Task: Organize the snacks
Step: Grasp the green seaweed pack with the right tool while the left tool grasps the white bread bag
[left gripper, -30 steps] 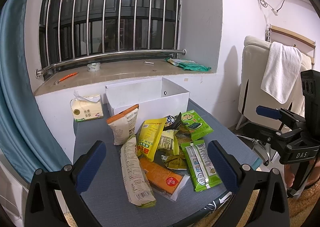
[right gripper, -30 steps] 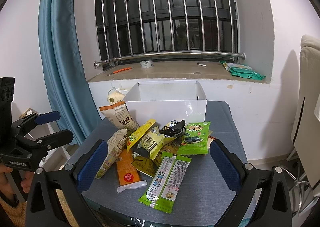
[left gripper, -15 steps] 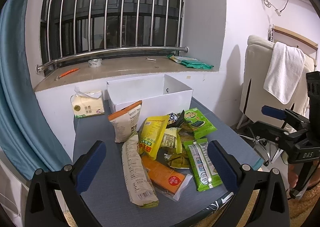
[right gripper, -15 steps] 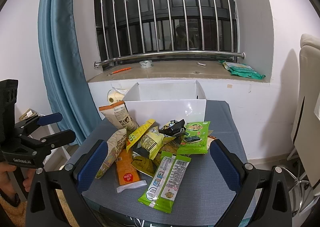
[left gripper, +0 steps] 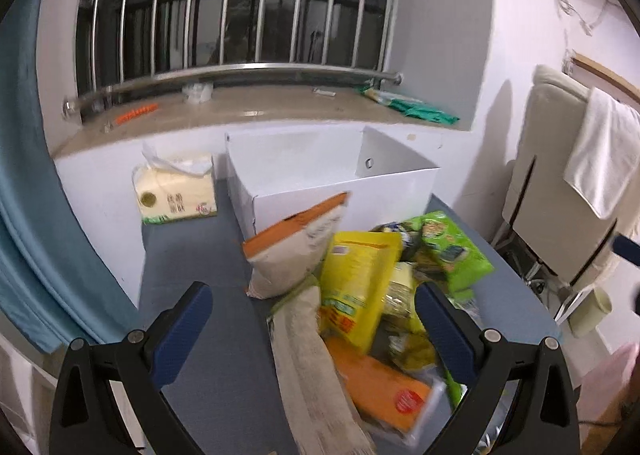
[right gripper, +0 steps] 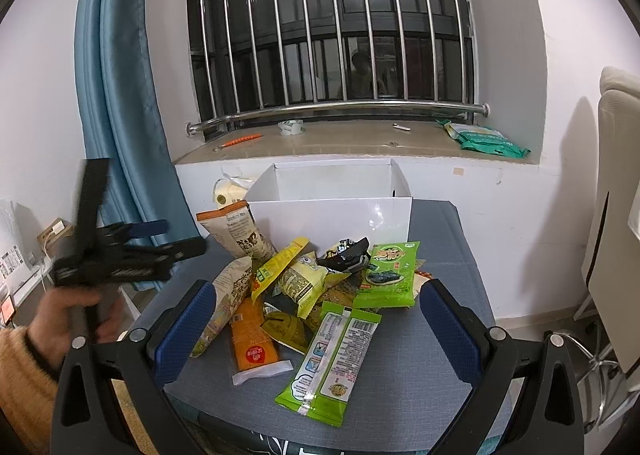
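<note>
A pile of snack packets lies on a grey-blue table [right gripper: 440, 335] in front of an open white box [right gripper: 332, 211], which also shows in the left wrist view [left gripper: 332, 175]. The pile holds a beige orange-topped bag [left gripper: 292, 247], a yellow packet [left gripper: 356, 287], a long beige bag [left gripper: 316, 375], an orange packet [right gripper: 252, 339] and green packets [right gripper: 336, 359]. My left gripper [left gripper: 312, 323] is open, low over the near left of the pile. My right gripper [right gripper: 316, 327] is open, above the table's front edge, holding nothing.
A tissue pack [left gripper: 176, 195] stands left of the box against the wall. A window sill [right gripper: 360, 139] behind holds tape, a pen and green packs. A blue curtain [right gripper: 116, 75] hangs left; a chair with a towel [left gripper: 600, 159] stands right.
My left gripper has moved forward and down toward the pile, with motion blur. My right gripper has barely moved.
</note>
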`<state>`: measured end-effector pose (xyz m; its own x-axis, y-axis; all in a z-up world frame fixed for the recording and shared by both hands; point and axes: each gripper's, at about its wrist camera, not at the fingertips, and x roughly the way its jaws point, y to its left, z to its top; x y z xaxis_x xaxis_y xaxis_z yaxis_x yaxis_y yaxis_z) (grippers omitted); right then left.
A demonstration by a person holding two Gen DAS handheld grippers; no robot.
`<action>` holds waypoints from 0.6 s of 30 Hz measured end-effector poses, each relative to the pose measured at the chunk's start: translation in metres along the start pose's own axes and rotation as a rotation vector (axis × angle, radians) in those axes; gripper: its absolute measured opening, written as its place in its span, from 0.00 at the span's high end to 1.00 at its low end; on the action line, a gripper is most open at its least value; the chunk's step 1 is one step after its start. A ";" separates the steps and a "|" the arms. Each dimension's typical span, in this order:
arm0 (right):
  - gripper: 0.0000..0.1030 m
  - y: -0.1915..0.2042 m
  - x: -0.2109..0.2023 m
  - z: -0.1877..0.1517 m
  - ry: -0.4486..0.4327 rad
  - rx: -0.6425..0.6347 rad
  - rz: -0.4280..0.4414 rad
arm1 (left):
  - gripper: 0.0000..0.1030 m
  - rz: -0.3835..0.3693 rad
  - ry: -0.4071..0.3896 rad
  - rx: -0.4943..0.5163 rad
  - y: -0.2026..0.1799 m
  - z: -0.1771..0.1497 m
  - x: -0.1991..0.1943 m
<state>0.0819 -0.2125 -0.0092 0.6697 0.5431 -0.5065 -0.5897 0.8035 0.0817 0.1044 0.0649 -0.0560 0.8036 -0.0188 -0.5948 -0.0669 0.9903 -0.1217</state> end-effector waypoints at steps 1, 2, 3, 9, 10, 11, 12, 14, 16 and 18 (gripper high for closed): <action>0.00 0.000 0.000 -0.001 0.001 0.002 -0.002 | 0.00 -0.012 0.016 -0.019 0.006 0.003 0.014; 0.00 -0.001 0.001 -0.001 0.003 0.005 -0.004 | 0.00 -0.011 0.024 -0.031 0.008 0.004 0.023; 0.00 -0.002 0.001 -0.002 0.006 0.007 -0.007 | 0.00 0.000 0.030 -0.035 0.009 0.005 0.032; 0.00 -0.009 0.008 -0.005 0.025 0.021 -0.022 | 0.19 0.062 0.090 0.002 0.009 0.011 0.090; 0.00 -0.011 0.009 -0.006 0.030 0.024 -0.025 | 0.49 0.065 0.115 -0.005 0.012 0.011 0.098; 0.00 -0.012 0.009 -0.007 0.032 0.027 -0.028 | 0.58 0.070 0.130 -0.015 0.015 0.011 0.102; 0.00 -0.013 0.010 -0.007 0.033 0.030 -0.029 | 0.61 0.058 0.124 -0.027 0.018 0.011 0.103; 0.00 -0.018 0.012 -0.009 0.041 0.044 -0.030 | 0.64 0.060 0.103 -0.034 0.021 0.012 0.099; 0.00 -0.021 0.016 -0.010 0.046 0.057 -0.028 | 0.64 0.063 0.065 -0.024 0.022 0.013 0.088; 0.00 -0.025 0.022 -0.012 0.055 0.072 -0.021 | 0.64 0.058 0.026 -0.023 0.022 0.016 0.073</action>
<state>0.1057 -0.2236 -0.0322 0.6548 0.5128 -0.5552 -0.5403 0.8313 0.1307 0.1711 0.0875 -0.0895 0.7824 0.0348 -0.6218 -0.1269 0.9864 -0.1044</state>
